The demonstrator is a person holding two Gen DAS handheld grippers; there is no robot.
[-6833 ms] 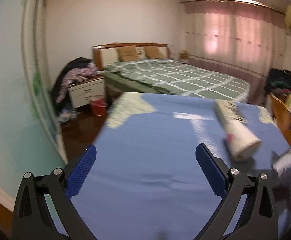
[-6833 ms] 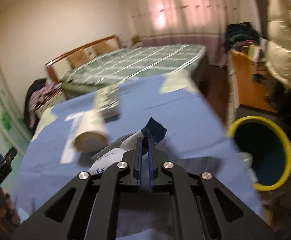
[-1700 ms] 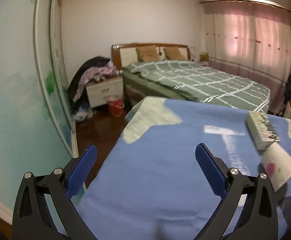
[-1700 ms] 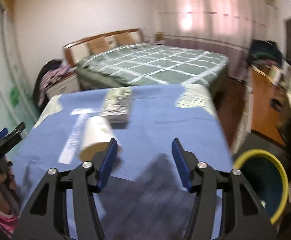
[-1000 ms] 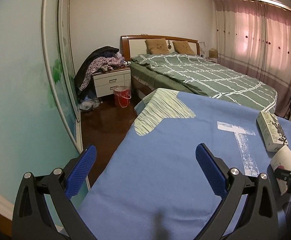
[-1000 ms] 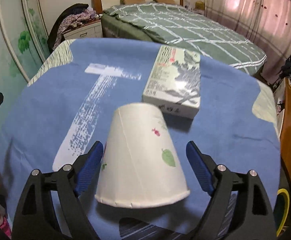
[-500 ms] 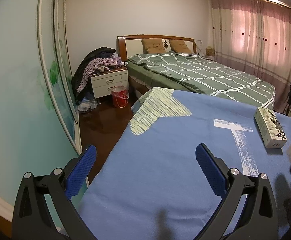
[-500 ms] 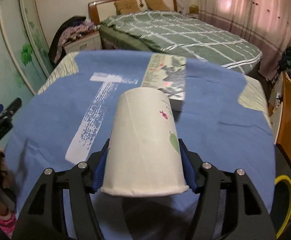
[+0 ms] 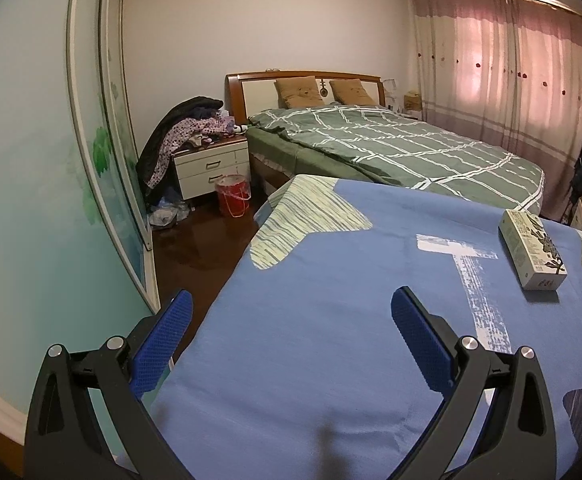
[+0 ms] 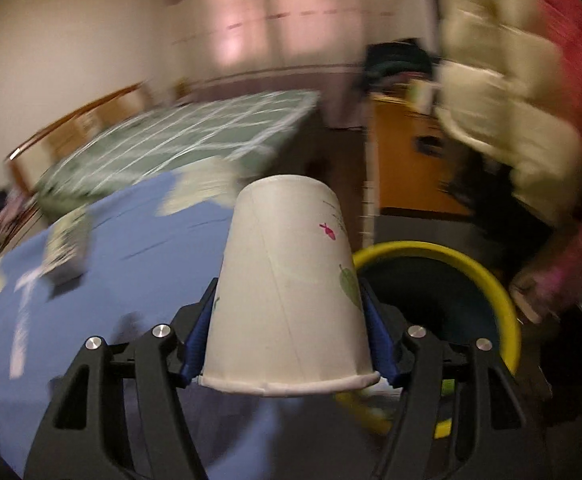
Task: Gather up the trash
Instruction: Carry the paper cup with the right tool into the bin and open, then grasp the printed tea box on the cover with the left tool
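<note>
Stretching across both views is a blue cloth-covered table (image 9: 311,340) in a bedroom, a green checked bed (image 9: 391,148) lying beyond its far edge and a printed box (image 9: 533,254) sitting near its right side. Blurring is smearing the right wrist view — the right gripper (image 10: 287,320) is clamping a white paper cup (image 10: 287,280), its jaws just easing wider, beside the table's edge and a yellow-rimmed bin (image 10: 487,280) partly hidden behind the cup. Hanging over bare cloth near the left edge, the left gripper (image 9: 291,336) is holding its fingers wide apart — nothing between them.

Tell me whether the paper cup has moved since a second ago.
Yes. The paper cup, clamped in the right gripper, has left the blue tablecloth and swung toward the yellow-rimmed bin.
</note>
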